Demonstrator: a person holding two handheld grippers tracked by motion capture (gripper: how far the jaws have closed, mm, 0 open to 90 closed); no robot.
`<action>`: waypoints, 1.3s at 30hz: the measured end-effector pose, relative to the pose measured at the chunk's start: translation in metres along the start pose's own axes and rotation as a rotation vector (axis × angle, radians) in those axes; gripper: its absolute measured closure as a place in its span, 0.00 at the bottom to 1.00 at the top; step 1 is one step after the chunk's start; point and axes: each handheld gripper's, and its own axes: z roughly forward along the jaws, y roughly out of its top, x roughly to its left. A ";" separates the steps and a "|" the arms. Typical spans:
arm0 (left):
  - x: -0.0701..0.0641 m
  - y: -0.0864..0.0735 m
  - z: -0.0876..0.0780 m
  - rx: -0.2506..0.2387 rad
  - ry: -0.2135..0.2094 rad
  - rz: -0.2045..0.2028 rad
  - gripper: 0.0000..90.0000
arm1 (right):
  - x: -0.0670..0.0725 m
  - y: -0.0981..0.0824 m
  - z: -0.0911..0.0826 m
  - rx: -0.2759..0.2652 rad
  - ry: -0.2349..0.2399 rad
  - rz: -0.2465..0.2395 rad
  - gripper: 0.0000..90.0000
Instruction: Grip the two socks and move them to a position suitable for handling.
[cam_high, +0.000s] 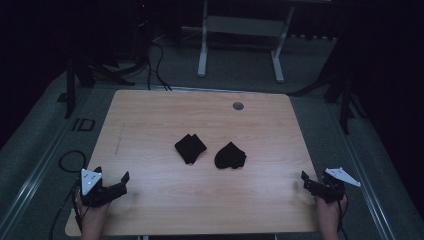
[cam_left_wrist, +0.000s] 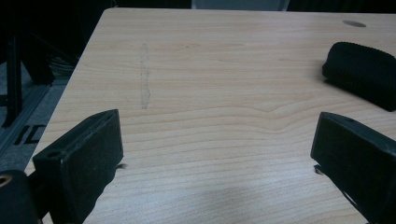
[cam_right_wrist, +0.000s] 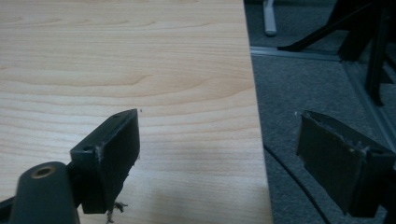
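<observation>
High view: I see both black cloth bundles mid-table, left bundle (cam_high: 190, 148) and right bundle (cam_high: 230, 156), just beside each other with a small gap between them. Table (cam_high: 150, 115) is light wood, with a grey round grommet (cam_high: 238, 106) in the upper centre of the frame.

Left gripper (cam_high: 111, 181) sits at lower left of the high view, right gripper (cam_high: 311, 181) at lower right near the table's right edge. Both bundles lie well apart from either one, between them and further up the frame.

Left gripper view: jaws spread wide, nothing between them, just bare wood. It picks up a ribbed texture on one bundle at upper right, and a faint grey scuff mark (cam_left_wrist: 145, 79) on the wood at upper left; I can't tell from this view alone which bundle that is.

Right gripper view: jaws also wide apart, holding nothing. The left jaw is over wood, the right jaw hangs past the table edge over grey carpet (cam_right_wrist: 303, 88). Frayed threads show on the left jaw's lower edge.
</observation>
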 end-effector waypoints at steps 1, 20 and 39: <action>0.000 0.000 0.000 -0.001 0.001 0.000 0.03 | 0.000 0.000 0.001 0.007 0.007 0.001 0.15; -0.013 0.003 -0.001 -0.049 -0.067 -0.037 0.03 | 0.022 0.016 0.007 0.092 0.124 -0.044 0.15; -0.034 0.006 0.005 0.062 -0.121 0.005 0.03 | 0.109 0.058 0.041 0.107 0.322 -0.186 0.15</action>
